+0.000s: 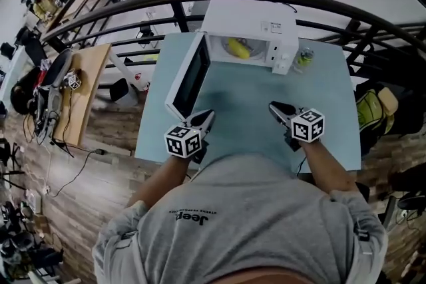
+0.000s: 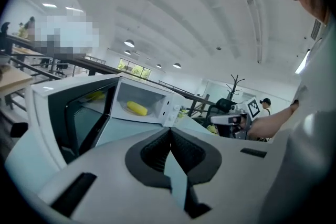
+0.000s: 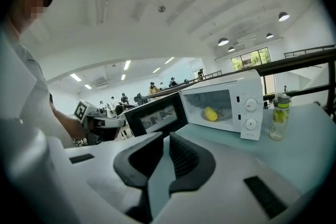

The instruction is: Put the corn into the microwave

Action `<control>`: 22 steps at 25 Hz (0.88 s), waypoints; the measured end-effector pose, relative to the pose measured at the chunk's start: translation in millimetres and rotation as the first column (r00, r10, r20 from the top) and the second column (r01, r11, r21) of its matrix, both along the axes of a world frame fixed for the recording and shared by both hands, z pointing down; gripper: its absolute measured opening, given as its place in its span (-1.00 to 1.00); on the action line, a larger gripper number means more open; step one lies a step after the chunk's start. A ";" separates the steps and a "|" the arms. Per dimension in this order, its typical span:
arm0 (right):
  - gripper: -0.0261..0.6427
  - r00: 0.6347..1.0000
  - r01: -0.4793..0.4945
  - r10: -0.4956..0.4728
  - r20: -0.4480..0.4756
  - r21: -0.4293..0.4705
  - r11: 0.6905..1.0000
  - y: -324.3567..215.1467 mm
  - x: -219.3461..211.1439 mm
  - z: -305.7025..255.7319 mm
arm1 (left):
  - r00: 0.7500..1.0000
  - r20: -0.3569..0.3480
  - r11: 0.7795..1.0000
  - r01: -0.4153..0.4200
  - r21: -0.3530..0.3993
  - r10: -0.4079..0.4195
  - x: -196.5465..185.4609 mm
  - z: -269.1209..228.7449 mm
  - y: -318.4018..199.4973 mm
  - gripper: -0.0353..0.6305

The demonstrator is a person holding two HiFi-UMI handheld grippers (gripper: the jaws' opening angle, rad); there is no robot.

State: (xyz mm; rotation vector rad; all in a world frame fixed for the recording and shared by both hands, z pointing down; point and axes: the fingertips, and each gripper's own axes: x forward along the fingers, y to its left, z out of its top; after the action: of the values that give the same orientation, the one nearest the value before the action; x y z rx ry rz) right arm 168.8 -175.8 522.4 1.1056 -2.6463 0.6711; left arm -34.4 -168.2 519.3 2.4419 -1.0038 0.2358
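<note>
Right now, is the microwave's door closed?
No, the microwave door stands swung open at the left of the microwave, and the yellow corn shows inside it.

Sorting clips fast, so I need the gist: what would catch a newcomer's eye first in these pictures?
The white microwave at the far edge of the table, its door swung wide open to the left, with the yellow corn already lying inside. Nearer the person, the left gripper and right gripper hang over the table's near part, both empty.
</note>
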 end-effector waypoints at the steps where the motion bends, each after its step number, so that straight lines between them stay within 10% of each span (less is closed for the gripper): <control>1: -0.80 1.000 0.012 -0.012 0.004 0.006 1.000 8.7 8.0 -3.2 | 1.000 -0.002 1.000 0.021 0.000 -0.021 2.9 -2.5 5.4 -0.84; 11: -0.86 0.988 0.083 -0.087 0.125 0.035 0.996 60.9 55.7 -20.8 | 0.998 0.041 0.999 0.046 -0.011 -0.046 49.1 -20.1 62.3 -0.84; 22: -0.87 0.996 0.034 -0.044 0.081 0.128 0.991 52.8 29.6 -73.5 | 0.999 -0.028 0.994 -0.030 0.101 0.033 15.9 -61.6 25.1 -0.84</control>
State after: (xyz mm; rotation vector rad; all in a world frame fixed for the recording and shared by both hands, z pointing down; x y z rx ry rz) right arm 198.4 -123.0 448.9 1.0770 -2.8081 0.5606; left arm -18.4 -143.1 457.8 2.5455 -0.9875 0.1621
